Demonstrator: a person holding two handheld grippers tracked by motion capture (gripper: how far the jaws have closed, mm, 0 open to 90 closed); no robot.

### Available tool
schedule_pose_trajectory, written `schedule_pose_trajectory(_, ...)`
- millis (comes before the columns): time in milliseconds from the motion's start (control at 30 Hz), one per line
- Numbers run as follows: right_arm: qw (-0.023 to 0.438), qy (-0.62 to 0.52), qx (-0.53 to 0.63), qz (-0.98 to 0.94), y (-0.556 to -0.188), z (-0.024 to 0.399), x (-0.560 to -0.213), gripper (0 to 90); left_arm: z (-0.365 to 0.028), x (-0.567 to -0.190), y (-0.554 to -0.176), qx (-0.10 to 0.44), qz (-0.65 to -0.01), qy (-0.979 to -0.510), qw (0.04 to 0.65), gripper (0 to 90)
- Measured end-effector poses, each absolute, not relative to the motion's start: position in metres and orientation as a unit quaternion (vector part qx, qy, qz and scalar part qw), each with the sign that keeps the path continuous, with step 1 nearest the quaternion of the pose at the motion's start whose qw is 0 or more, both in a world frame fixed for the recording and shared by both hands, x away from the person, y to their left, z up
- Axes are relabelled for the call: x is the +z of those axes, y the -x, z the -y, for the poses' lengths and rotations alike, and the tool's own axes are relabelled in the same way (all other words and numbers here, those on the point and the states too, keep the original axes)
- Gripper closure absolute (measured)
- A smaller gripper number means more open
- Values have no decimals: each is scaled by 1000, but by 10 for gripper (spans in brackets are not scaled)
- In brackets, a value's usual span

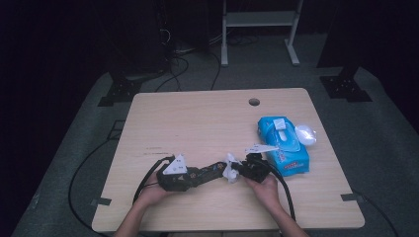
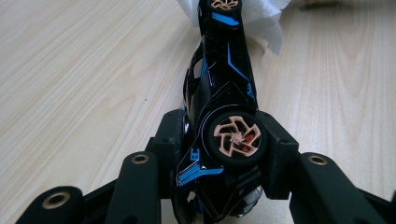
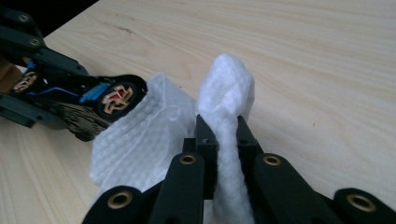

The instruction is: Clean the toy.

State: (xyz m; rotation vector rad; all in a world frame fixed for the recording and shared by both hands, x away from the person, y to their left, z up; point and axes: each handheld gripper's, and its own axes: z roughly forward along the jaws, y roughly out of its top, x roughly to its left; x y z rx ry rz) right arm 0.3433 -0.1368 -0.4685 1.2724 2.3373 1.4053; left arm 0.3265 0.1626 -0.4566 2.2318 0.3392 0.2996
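Plastic glints on the toy car (image 2: 224, 93) — glossy black with blue stripes and copper spoked wheels — clamped at one end by the left gripper (image 2: 219, 149), lying low over the table's (image 1: 197, 113) near middle. The right gripper (image 3: 223, 135) is pinched tight on a quilted white wipe (image 3: 140, 135) touching the car's far end. Pale wood-grain top, round hole; blue wipe pack (image 1: 284, 143) to the right; dark room, grey floor.

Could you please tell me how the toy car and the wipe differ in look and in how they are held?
The toy car is black, hard and glossy; the wipe is white, soft and crumpled. The left hand-held gripper clamps the car, the right hand-held gripper pinches the wipe. They touch at the car's far end.
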Motion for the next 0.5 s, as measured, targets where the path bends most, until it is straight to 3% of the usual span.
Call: schedule_pose_trajectory(500,58,-424,461,-777,-344,139,-471,846,-161,-457,-326,124,-137,-889,419,579)
